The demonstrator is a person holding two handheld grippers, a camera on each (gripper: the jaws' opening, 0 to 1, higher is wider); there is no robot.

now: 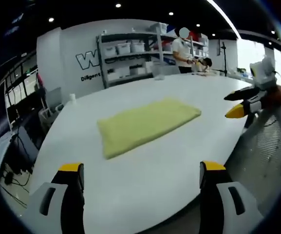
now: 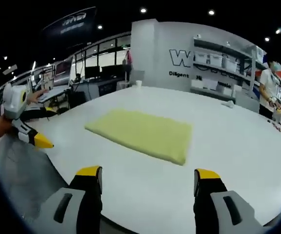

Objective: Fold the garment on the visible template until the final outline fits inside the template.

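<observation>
A pale yellow garment (image 1: pixel 147 124) lies flat as a folded rectangle in the middle of the white table (image 1: pixel 145 180); in the right gripper view the garment (image 2: pixel 141 133) sits ahead of the jaws. My left gripper (image 1: pixel 141 176) is open and empty, held back near the table's edge, well short of the cloth. My right gripper (image 2: pixel 148 181) is open too, with nothing between its yellow-tipped fingers. The right gripper (image 1: pixel 245 101) enters the left gripper view from the right, beside the table edge. The left gripper (image 2: pixel 33 136) shows at the left of the right gripper view. I see no template outline on the table.
Grey shelves with white bins (image 1: pixel 130 53) stand behind the table against a white wall with lettering. A person (image 1: pixel 183 48) stands at the far side by the shelves. A small white cup (image 2: pixel 138 83) sits at the table's far edge. Desks and monitors (image 2: pixel 89 73) line the back.
</observation>
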